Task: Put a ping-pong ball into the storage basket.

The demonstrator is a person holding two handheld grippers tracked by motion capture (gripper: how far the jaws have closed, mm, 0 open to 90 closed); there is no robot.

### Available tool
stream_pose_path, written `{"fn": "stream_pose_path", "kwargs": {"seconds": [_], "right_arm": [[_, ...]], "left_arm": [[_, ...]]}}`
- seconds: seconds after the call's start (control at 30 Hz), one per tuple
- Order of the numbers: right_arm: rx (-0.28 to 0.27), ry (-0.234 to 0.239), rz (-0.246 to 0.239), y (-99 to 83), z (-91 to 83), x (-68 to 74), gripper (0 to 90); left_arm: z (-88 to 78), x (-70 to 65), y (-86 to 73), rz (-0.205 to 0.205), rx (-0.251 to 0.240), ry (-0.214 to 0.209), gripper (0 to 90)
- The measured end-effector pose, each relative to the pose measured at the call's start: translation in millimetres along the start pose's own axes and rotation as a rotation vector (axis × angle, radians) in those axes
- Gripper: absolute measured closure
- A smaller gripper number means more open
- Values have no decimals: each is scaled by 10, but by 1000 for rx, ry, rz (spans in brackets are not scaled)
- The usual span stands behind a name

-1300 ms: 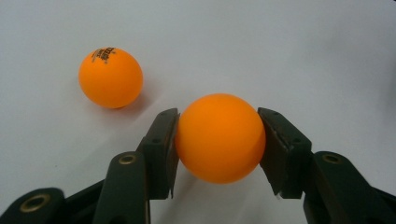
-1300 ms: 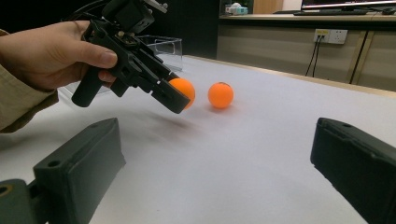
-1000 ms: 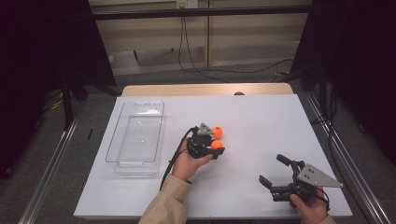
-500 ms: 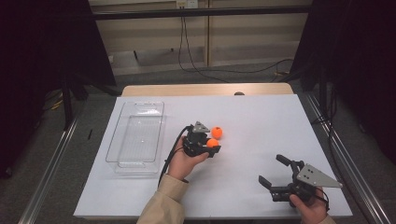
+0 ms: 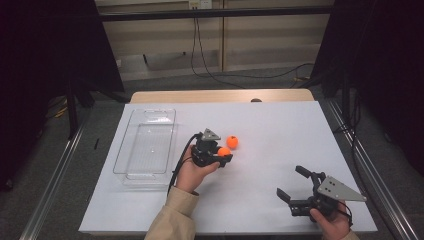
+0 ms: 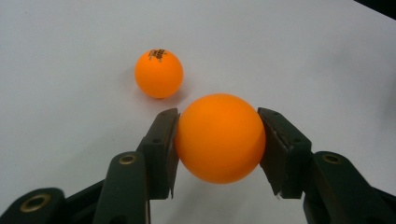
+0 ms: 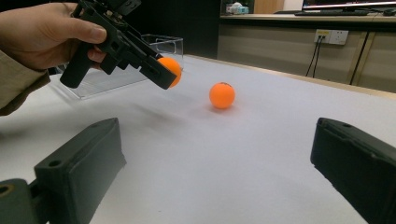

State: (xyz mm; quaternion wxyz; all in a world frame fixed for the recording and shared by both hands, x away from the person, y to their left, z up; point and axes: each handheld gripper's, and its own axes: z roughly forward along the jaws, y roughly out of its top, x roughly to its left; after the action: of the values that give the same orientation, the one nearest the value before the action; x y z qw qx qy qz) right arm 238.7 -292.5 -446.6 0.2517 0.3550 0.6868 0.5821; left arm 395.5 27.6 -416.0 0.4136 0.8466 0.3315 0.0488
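Gripping an orange ball (image 6: 219, 137) above the white tabletop (image 5: 280, 135), the left gripper (image 5: 223, 156) hovers near a second ball (image 5: 232, 142); the right gripper (image 5: 292, 184) rests with jaws spread wide, holding nothing.

The table's (image 5: 280, 125) far right half lies bare, open to any pass. A clear tray (image 5: 145, 145) blocks the left edge. A loose ball (image 5: 232, 142) sits mid-table, just beside the left gripper (image 5: 223, 155) and its held ball (image 6: 219, 137).
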Motion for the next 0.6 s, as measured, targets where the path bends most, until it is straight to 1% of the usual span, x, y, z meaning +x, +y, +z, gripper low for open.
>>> {"fn": "stream_pose_path", "kwargs": {"seconds": [0.6], "right_arm": [[-2, 1, 3, -2, -4, -11, 19]], "left_arm": [[-104, 79, 20, -26, -13, 17, 509]]}}
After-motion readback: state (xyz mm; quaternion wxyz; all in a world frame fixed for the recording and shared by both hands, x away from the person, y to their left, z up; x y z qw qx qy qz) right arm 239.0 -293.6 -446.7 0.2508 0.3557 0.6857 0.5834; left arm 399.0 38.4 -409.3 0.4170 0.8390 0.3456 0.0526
